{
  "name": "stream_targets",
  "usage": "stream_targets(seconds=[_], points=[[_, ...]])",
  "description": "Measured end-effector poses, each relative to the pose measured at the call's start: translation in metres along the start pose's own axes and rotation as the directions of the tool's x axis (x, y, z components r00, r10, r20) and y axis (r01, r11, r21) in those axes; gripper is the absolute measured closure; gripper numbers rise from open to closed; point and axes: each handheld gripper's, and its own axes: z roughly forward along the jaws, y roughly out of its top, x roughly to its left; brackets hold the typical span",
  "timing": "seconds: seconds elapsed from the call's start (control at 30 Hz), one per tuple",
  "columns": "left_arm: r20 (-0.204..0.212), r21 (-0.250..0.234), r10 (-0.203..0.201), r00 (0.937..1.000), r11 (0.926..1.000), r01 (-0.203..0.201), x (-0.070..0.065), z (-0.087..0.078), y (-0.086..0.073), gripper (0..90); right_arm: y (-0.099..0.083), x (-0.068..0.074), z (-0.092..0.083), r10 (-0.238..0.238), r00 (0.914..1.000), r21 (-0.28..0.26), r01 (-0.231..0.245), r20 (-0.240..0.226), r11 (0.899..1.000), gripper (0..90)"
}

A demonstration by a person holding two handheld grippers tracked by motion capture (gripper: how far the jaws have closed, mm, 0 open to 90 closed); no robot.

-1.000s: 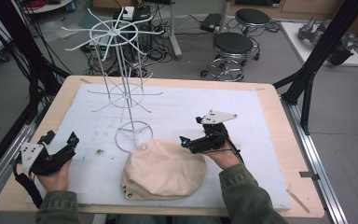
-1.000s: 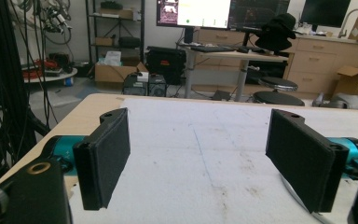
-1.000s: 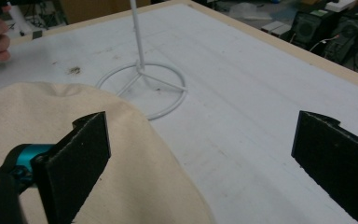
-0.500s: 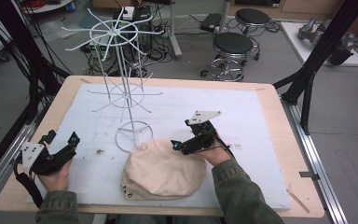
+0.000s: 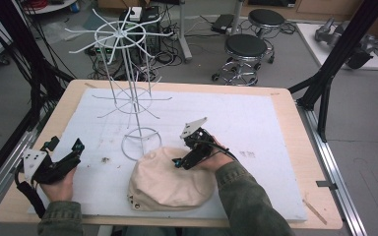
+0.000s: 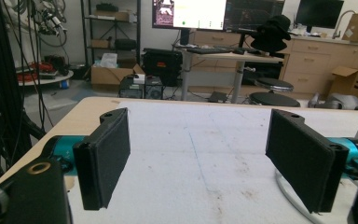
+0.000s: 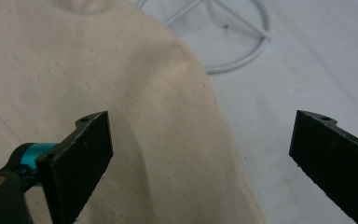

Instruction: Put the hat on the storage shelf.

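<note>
Jaws of the right gripper [image 5: 178, 162] are spread wide, one above the cloth of a beige cap [image 5: 170, 179], the other over the white mat [image 5: 256, 128] beside the cap's edge. The cap is seen low in the middle of the high view, its long axis running left to right; where the brim points cannot be told. A white wire rack [image 5: 133, 93] stands just above it. At lower left, the left gripper [image 5: 78, 147] is held open, empty, over the mat.

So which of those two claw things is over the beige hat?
The right gripper, jaws open at the beige hat's edge. The left gripper sits apart at the table's left, holding nothing.
</note>
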Motion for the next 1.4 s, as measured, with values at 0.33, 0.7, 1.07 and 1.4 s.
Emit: stream_targets(seconds=[0.33,0.7,1.07,1.4], points=[[0.0,0.0,0.003,1.0,1.0,-0.003,0.0,0.0,0.0,22.1,-0.005,-0.005,0.01,0.005,0.9992,0.11,-0.001,-0.04,0.994,5.1],[0.002,-0.003,0.013,0.9999,0.9999,-0.013,-0.001,0.0,0.0,22.6,-0.009,0.0,0.021,-0.07,0.9975,0.212,0.069,-0.002,0.975,14.8],[-0.006,-0.005,0.012,0.9999,0.9999,-0.012,-0.001,0.0,0.0,22.5,-0.01,0.001,0.019,-0.034,0.999,0.216,0.039,-0.03,0.976,27.9],[-0.009,-0.005,0.013,0.9999,0.9999,-0.013,-0.002,0.0,-0.001,22.2,-0.005,0.008,0.008,-0.102,0.9927,0.226,0.085,0.065,0.971,62.5]])
